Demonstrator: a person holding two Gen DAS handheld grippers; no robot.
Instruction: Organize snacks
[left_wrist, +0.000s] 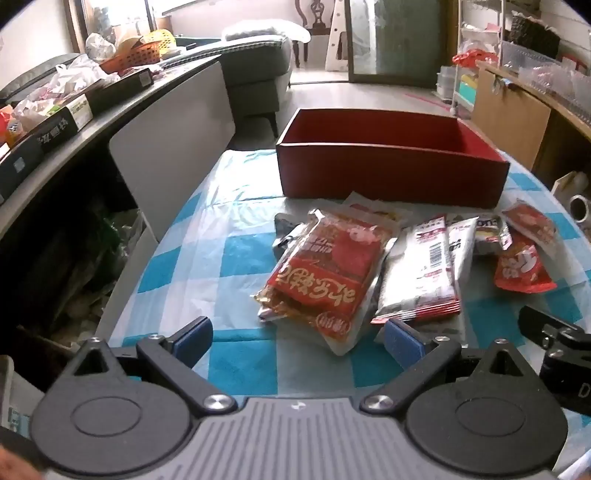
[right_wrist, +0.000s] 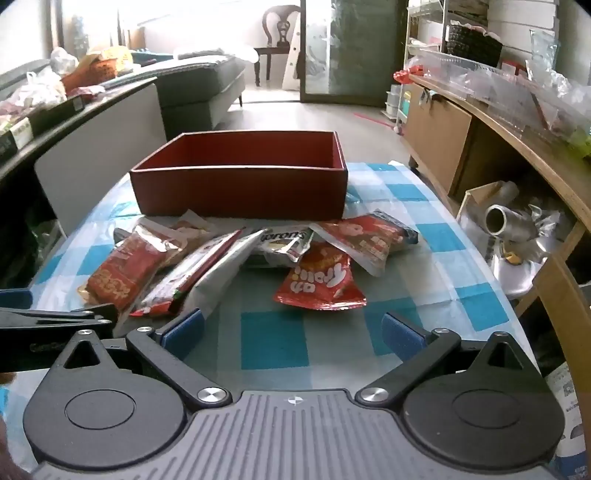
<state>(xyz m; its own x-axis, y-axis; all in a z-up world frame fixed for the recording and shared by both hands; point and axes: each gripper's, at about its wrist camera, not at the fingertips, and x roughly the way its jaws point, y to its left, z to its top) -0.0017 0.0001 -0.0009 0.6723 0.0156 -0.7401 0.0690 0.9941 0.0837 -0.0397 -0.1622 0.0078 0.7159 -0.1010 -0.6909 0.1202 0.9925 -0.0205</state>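
You have 1 red box (right_wrist: 240, 188) at the table's far end, and about 7 snack packets (right_wrist: 207, 266) lie heaped just in front of it. Your left gripper (left_wrist: 297, 338) and right gripper (right_wrist: 291, 332) both hover nearer than the heap, jaws apart, holding nothing.

We see a red box (right_wrist: 240, 188) with low walls standing open on the checked surface (right_wrist: 275, 347), nothing visible inside it. In front of it lies a loose heap of snack packets, overlapping one another. At the left end sits a big red packet (left_wrist: 325, 277) with bold lettering, lying flat. Beside it rests a white packet (left_wrist: 424, 273) with red trim. A small red packet (right_wrist: 321, 284) lies nearest the right hand-held gripper, another red packet (right_wrist: 365, 236) behind it.
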